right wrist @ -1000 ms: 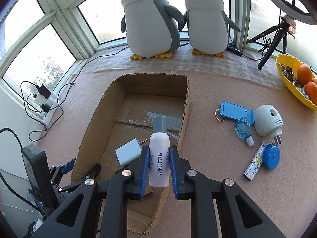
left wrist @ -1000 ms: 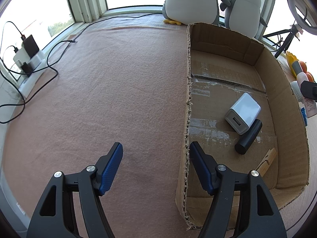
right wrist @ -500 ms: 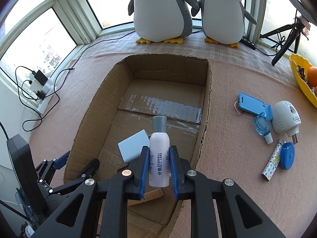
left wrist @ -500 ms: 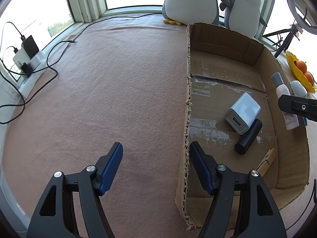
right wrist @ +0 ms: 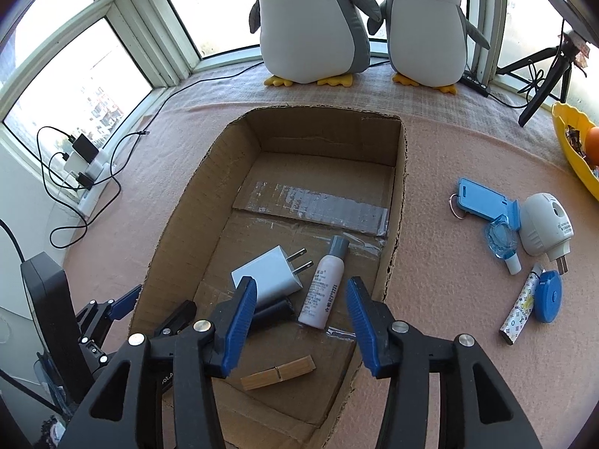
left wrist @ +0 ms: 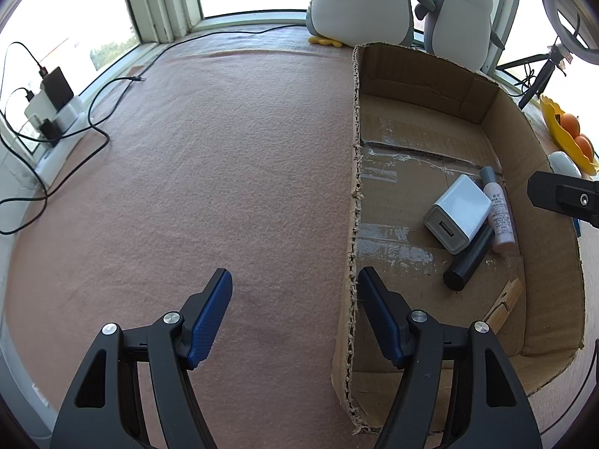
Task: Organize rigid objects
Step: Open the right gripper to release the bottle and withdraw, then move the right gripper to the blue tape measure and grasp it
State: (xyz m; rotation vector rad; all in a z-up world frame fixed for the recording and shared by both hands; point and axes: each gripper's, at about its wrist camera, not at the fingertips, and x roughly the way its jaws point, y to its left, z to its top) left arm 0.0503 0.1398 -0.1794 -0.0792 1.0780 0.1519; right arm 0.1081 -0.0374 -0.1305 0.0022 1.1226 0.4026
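Observation:
An open cardboard box point(right wrist: 325, 142) lies on the pink felt. On its floor rest a white charger point(right wrist: 267, 277), a black cylinder point(right wrist: 271, 312), a wooden clothespin point(right wrist: 277, 372) and a pink-white bottle with a grey cap point(right wrist: 322, 288). My right gripper point(right wrist: 300, 284) hovers above the bottle; its jaws are opening, and the bottle lies free below them. The left wrist view shows the bottle point(left wrist: 498, 213) beside the charger point(left wrist: 458, 213). My left gripper point(left wrist: 294, 273) stands open and holds nothing, with the box's left wall point(left wrist: 353, 187) just inside its right finger.
Right of the box lie a blue holder point(right wrist: 483, 196), a white plug-in device point(right wrist: 546, 224), a patterned tube point(right wrist: 518, 307) and a blue round case point(right wrist: 548, 295). A yellow fruit bowl point(right wrist: 572, 149), two plush penguins point(right wrist: 310, 26), a tripod point(right wrist: 543, 75) and a cabled power strip point(left wrist: 52, 112) ring the mat.
The right gripper carried the bottle over the box, opened and let it go; the bottle now lies on the box floor beside the charger. The left gripper has not moved.

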